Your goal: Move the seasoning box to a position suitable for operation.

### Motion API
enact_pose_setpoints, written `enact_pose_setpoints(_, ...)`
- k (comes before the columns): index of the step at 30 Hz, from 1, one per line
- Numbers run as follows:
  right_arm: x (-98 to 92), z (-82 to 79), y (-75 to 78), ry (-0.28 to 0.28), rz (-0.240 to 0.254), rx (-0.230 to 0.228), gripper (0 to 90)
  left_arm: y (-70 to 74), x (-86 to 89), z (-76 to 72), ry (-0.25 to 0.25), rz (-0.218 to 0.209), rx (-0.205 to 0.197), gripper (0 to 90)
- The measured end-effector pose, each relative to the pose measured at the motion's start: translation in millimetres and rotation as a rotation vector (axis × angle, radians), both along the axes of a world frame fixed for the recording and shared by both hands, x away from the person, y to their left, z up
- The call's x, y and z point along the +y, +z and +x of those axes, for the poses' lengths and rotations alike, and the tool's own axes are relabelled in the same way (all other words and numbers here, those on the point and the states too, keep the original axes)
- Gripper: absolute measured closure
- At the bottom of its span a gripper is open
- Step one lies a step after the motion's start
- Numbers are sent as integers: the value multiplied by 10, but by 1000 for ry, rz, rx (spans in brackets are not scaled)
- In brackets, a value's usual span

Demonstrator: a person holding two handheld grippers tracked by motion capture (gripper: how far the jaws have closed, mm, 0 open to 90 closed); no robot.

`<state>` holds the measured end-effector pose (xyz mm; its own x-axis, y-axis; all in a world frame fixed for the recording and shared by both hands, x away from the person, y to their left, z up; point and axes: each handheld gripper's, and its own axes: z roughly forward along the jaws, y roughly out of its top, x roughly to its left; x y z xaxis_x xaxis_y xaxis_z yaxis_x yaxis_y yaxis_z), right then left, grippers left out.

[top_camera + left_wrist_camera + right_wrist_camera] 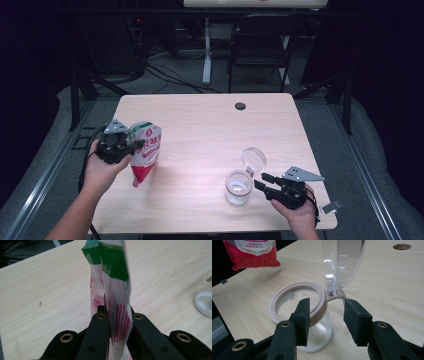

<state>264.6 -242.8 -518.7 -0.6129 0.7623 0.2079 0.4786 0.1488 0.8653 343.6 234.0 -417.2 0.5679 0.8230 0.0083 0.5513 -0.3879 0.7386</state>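
Clearly, high view: left gripper (131,146) pinches the red-green pouch (145,150) near its top, held off the table (200,125) at the left, well apart from the jar (237,187) w/ its flip lid (253,159) standing open. Right gripper (260,181) sits just beside the jar.

Left gripper view: jaws pressed tight on the pouch (115,305) film; thin grip, so it could slip or swing if tilted fast.

Right gripper view: jaws spread around the jar rim (298,302) by the hinge, prob not clamping. Risk: jar unsteadied, gets nudged or tips during a pour; contents may miss the mouth or hit the lid (343,262).
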Motion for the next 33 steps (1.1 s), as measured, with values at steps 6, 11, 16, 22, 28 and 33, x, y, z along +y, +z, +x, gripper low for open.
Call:
enact_pose_setpoints(6,1,-3,3,-1,2,2,562,15,-200,-46,-60,13,1,900)
enact_pose_setpoints(11,-3,-3,9,4,1,0,562,13,-381,-76,-110,18,-1,900)
enact_pose_setpoints(16,-7,-4,10,3,5,-3,562,14,-542,-102,-155,26,-3,900)
enact_pose_setpoints(22,-11,-3,10,4,3,-2,562,30,-731,-149,-212,26,-8,900)
enact_pose_setpoints(28,-14,-2,9,2,3,-2,562,13,-925,-178,-273,32,-12,900)
enact_pose_setpoints(33,-21,-3,12,2,3,-1,562,-46,-1056,-204,-321,39,-11,900)
